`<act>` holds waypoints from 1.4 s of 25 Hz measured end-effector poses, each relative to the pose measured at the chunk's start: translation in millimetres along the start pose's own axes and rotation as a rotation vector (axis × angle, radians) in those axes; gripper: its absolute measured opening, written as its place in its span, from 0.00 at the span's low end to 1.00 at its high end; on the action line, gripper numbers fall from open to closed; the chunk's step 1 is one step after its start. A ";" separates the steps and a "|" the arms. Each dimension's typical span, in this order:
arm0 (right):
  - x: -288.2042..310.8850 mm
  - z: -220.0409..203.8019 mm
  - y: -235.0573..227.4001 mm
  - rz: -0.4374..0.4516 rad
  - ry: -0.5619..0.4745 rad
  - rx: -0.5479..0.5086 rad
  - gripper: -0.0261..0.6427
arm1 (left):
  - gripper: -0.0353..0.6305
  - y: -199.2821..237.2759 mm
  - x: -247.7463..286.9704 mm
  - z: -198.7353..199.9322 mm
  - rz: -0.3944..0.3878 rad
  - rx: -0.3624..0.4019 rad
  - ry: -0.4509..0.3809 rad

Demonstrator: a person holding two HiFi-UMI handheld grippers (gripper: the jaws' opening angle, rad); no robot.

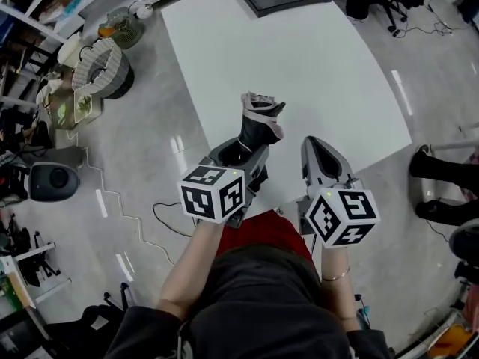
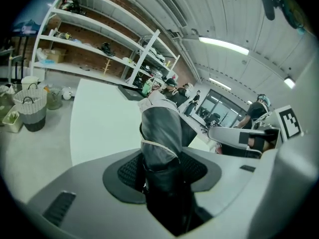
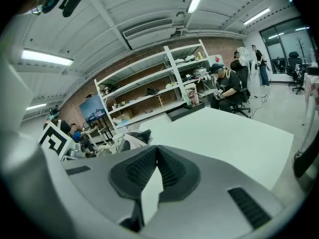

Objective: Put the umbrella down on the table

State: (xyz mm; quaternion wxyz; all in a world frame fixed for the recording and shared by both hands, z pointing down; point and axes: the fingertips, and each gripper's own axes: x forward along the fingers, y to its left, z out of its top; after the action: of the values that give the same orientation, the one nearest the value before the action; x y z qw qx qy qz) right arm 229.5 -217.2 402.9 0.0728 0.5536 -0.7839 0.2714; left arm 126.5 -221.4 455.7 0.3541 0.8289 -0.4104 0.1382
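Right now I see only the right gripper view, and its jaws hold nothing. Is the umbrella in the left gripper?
Observer: Yes. In the left gripper view the left gripper is clamped on the umbrella, which is folded. The jaws grip its dark part, and the grey end sticks out past them.
Operator: Is it over the table?
Observer: The head view shows the umbrella above the near corner of the white table. It seems raised and is not lying flat on it.

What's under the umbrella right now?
The white table lies beneath the umbrella. Its lower end is hidden between the jaws of the left hand-held gripper, which grips it.
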 end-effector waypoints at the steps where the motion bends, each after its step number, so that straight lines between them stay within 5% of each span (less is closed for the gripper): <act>1: 3.4 -1.6 1.6 0.012 0.010 -0.004 0.07 | 0.35 2.3 0.7 -1.9 0.010 -0.009 0.001; 19: 60.1 -31.7 30.3 0.112 0.153 -0.041 0.07 | 0.35 59.1 6.8 -24.6 0.134 -0.145 0.040; 35: 63.3 -39.7 15.3 0.080 0.182 -0.033 0.07 | 0.35 67.4 32.0 -34.9 0.166 -0.153 0.108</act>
State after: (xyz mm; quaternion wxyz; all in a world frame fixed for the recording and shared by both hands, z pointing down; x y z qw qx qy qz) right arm 184.4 -245.9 457.3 0.1420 0.4935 -0.8001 0.3102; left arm 96.2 -243.4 529.1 0.4253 0.7540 -0.4673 0.1796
